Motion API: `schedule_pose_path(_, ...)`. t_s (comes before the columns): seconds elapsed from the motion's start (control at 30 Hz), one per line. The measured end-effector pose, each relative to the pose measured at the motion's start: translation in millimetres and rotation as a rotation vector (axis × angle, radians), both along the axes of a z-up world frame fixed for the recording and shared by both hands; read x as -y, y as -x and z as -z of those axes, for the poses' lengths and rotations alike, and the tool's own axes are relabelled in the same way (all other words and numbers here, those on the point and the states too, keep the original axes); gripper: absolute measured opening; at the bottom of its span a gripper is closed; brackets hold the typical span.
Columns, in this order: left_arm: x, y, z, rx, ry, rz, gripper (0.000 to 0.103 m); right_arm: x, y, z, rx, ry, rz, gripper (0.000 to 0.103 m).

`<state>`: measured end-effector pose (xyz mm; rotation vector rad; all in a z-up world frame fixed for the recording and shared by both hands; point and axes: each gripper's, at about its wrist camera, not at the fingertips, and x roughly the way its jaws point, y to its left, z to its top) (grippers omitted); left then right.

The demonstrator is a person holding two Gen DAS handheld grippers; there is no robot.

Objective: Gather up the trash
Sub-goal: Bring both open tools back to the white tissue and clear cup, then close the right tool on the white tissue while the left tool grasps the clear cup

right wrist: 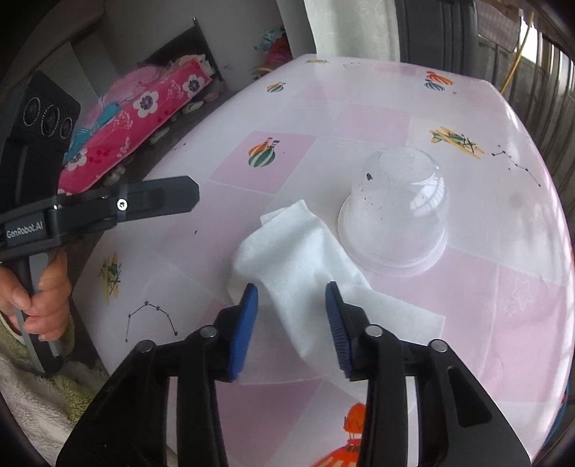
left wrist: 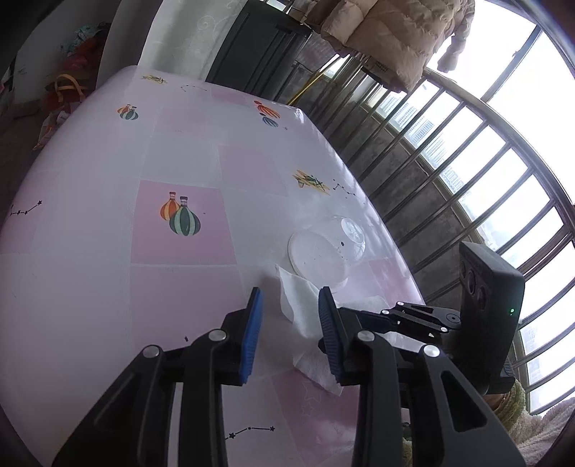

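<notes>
A white crumpled tissue [right wrist: 298, 262] lies on the pink patterned table [right wrist: 359, 118], touching a clear plastic cup [right wrist: 395, 212] that stands upside down. In the left wrist view the tissue [left wrist: 305, 309] lies in front of the cup [left wrist: 323, 248], which looks tilted toward me. My right gripper [right wrist: 291, 291] is open, its blue pads either side of the tissue's near part, just above it. My left gripper [left wrist: 290, 292] is open and empty over the tissue; its body [right wrist: 107, 204] shows at the left of the right wrist view.
The table's edge [left wrist: 377, 212] runs beside a railed window [left wrist: 485, 161]. A dark cabinet [left wrist: 258, 46] stands behind the table. A pink floral mattress [right wrist: 143, 118] and clutter lie on the floor to the left. A coat [left wrist: 395, 32] hangs above.
</notes>
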<state>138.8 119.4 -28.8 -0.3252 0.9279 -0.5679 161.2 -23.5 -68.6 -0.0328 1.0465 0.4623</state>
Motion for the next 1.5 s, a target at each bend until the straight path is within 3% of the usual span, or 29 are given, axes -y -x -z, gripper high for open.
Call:
schedule_pose_path(0.03,-1,-1,0,0.0,0.002,-0.002,0.031,0,-1,3,-0.019,-0.007,0.002,0.022)
schedule_pose_path(0.1,-2,-3,-1,0.0,0.005,-0.004,0.031,1,0,5,-0.04,-0.04,-0.001,0.003)
schedule_pose_path(0.2,1,-7,-4,0.005,0.007,0.0,0.031,11,12,3,-0.089,-0.139,0.0,0.0)
schedule_pose_path(0.33,14,-13,-8,0.024,-0.008,0.017,0.031,34,30,3,-0.12,-0.152,0.051,0.0)
schedule_pose_path(0.47,34,-21,-13,0.05,-0.023,0.058,0.031,75,45,-3,-0.112,-0.148,0.192,0.0)
schedule_pose_path(0.53,47,-25,-14,0.053,-0.032,0.083,0.041,102,42,-3,-0.108,-0.16,0.296,0.0)
schedule_pose_path(0.6,61,-28,-14,0.061,-0.044,0.095,0.062,127,43,-3,-0.102,-0.181,0.401,0.0)
schedule_pose_path(0.77,102,-38,-9,0.093,-0.171,0.151,0.069,158,38,1,-0.091,-0.274,0.543,0.0)
schedule_pose_path(0.9,130,-44,1,0.153,-0.317,0.16,0.069,158,36,6,-0.093,-0.31,0.564,0.0)
schedule_pose_path(1.0,144,-46,8,0.169,-0.365,0.174,0.069,161,38,6,-0.096,-0.335,0.567,0.0)
schedule_pose_path(1.5,163,-50,22,0.177,-0.403,0.176,0.066,166,41,7,-0.087,-0.356,0.566,0.0)
